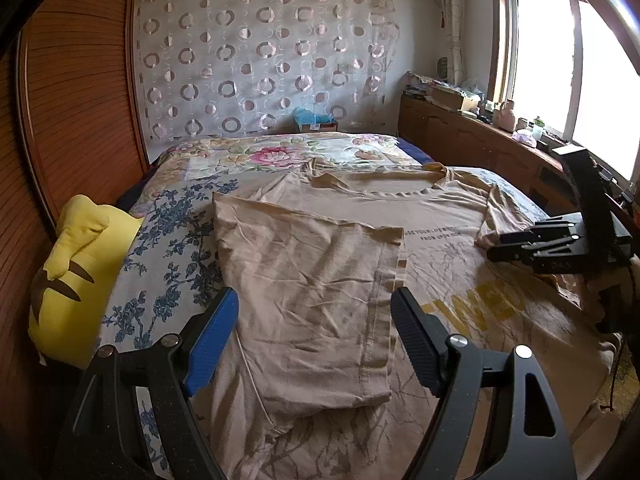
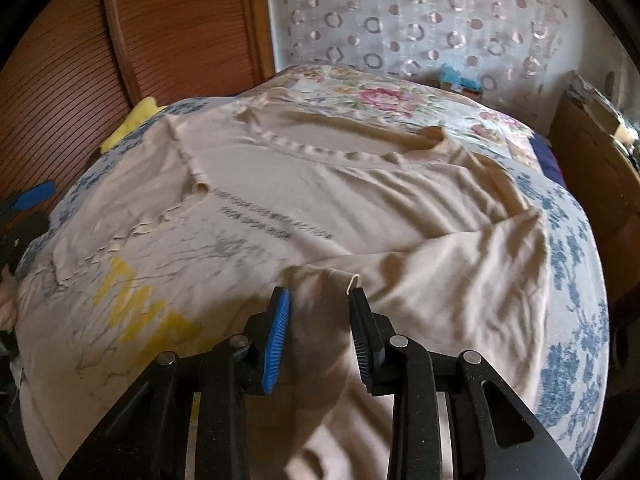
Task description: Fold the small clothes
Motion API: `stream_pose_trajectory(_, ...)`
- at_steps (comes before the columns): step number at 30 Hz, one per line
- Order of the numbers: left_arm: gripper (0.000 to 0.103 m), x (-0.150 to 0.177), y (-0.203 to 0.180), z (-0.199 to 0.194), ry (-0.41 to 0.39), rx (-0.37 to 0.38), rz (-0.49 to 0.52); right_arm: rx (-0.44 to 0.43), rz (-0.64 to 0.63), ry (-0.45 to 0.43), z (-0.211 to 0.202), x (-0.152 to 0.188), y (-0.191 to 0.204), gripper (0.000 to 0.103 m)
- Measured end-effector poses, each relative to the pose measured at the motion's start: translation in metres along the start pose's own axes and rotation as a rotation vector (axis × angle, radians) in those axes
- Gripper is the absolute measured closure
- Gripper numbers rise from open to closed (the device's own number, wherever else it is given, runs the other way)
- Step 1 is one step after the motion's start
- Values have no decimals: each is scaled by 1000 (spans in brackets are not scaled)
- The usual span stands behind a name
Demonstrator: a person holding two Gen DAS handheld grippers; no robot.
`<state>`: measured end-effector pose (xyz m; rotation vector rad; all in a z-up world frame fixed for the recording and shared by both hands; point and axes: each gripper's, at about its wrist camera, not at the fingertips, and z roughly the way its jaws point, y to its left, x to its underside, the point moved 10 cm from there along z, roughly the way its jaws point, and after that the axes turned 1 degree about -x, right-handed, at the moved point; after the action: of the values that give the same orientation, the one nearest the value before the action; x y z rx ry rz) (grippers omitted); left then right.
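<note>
The left claw (image 1: 314,334) is held wide open over the folded sleeve (image 1: 308,292). A fold of the shirt (image 2: 320,200), mid-frame, is gripped between the right claw (image 2: 320,334) pads.

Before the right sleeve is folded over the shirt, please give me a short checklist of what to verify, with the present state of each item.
1. Left sleeve folded onto the T-shirt: ok.
2. Left gripper open, holding nothing: ok.
3. Right sleeve between the right gripper fingers: ok.
4. Firm grip on it: cannot tell.
5. Shirt body flat: not ok, wrinkled.
6. Yellow pillow clear of the shirt: ok.
</note>
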<state>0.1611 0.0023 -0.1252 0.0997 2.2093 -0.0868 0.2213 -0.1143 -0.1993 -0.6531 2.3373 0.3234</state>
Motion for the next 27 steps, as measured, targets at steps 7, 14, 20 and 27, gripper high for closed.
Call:
stream_pose_trajectory(7,24,-8,7,8,15,-3,13,-109,-10,-35,-13,-8,32,71)
stream_pose_trajectory(14,24,-17,18,21,34,-7,42,-12,-6,-86,-38,-13,0,71)
stream_pose_trajectory(20,24,-23,35,33,49,-20,34,111,37,-59,-39,3,-52,71)
stream_pose_trajectory(27,36,-27,57,52,84,-30,19,157,104,2,-14,25,-86,71)
